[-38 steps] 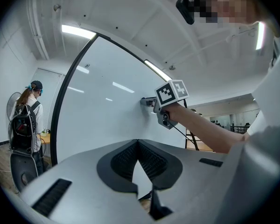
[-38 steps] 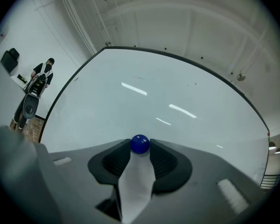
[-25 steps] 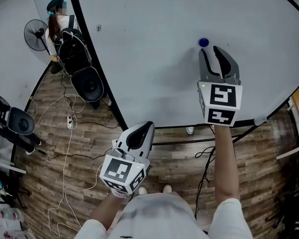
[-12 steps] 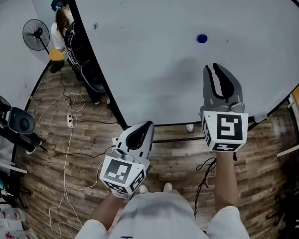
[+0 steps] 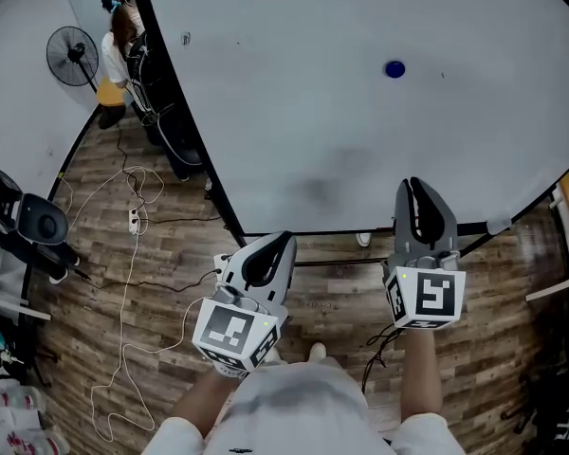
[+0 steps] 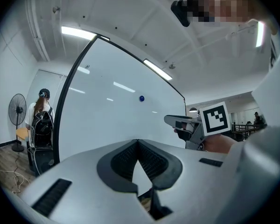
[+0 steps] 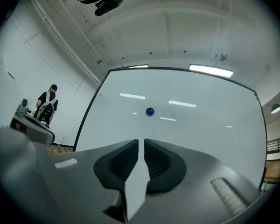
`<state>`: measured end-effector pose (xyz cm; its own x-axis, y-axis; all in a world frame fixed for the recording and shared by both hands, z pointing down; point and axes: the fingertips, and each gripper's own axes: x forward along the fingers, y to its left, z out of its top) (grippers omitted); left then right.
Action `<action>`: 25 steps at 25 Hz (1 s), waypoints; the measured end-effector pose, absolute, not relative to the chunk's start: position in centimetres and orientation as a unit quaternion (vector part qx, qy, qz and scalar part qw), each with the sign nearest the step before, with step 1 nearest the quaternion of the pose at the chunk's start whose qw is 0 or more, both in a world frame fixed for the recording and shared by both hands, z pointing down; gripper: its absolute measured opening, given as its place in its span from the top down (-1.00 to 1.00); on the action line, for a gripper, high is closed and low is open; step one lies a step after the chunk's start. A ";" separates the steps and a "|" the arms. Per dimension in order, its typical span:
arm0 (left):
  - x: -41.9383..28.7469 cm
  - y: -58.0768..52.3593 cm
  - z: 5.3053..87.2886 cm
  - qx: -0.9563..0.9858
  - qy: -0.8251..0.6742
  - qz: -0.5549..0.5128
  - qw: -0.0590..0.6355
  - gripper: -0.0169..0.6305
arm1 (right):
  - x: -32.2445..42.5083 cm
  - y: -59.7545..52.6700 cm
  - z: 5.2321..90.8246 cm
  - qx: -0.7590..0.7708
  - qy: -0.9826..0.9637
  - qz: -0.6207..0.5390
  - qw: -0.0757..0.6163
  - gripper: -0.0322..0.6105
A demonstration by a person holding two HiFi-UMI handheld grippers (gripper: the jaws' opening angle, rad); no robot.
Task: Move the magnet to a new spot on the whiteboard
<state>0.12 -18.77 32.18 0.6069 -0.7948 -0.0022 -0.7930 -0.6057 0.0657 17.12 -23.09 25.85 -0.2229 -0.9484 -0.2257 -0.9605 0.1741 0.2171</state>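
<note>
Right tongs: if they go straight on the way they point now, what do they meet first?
Probably the bare whiteboard, below the blue magnet; depth is unclear. The right tongs have just been closing on nothing.

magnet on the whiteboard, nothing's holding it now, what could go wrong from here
1. The magnet sits alone on the upright whiteboard, with neither tool touching it. If its pull is weak, it may slide down or drop.
2. The right tool hangs low by the board's bottom edge, and its jaws have just been closing with nothing between them. Any re-grab would mean reopening and reaching up, and that could knock the magnet off its spot.
</note>
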 end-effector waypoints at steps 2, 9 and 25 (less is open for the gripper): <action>-0.2 -18.8 32.2 0.894 -0.447 -0.019 0.021 0.93 | 17.0 -22.7 27.3 -0.623 0.767 0.149 0.014 0.83; -0.7 -18.2 32.3 0.892 -0.451 -0.027 0.003 0.93 | 17.4 -20.8 30.9 -0.635 0.765 0.104 0.029 0.86; -1.6 -16.9 32.9 0.886 -0.461 -0.049 0.007 0.93 | 14.6 -17.9 35.1 -0.608 0.790 0.075 0.013 0.86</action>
<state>-1.62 -16.95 32.93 0.5711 -0.8170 -0.0798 -0.8157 -0.5757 0.0572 14.64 -17.88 35.11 -0.2592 -0.9593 -0.1119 -0.9632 0.2482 0.1034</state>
